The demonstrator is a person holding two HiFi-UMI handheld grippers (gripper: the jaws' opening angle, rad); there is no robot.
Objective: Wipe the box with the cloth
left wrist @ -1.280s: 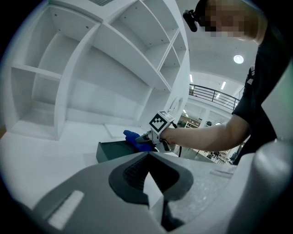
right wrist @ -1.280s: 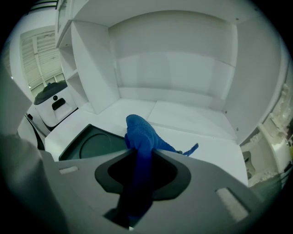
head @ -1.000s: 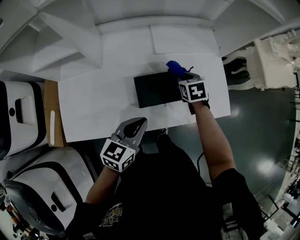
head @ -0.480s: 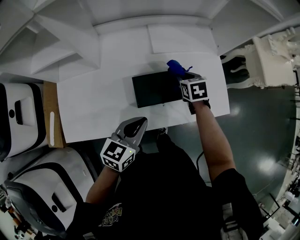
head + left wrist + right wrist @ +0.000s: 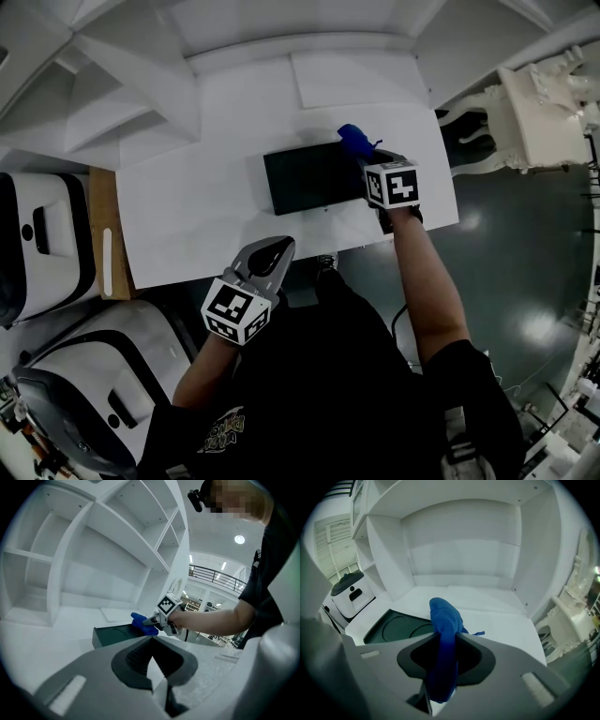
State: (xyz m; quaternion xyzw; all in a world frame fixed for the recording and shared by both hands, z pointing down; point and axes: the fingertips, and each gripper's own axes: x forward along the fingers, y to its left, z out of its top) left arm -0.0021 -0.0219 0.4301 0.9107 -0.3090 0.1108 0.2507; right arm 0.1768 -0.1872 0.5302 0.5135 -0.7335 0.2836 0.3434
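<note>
The right gripper (image 5: 362,157) stays clenched on the bunched blue terry cloth (image 5: 444,620), which pokes up between its jaws over the right far corner of the flat dark rectangular box (image 5: 309,178). Across the last second it has barely shifted, so the wiping stroke seems stalled or only just beginning. Most of the lid is probably still unwiped. The box lies on the white table (image 5: 206,206). The left gripper (image 5: 270,253) hangs off the near edge, jaws together on nothing.
</note>
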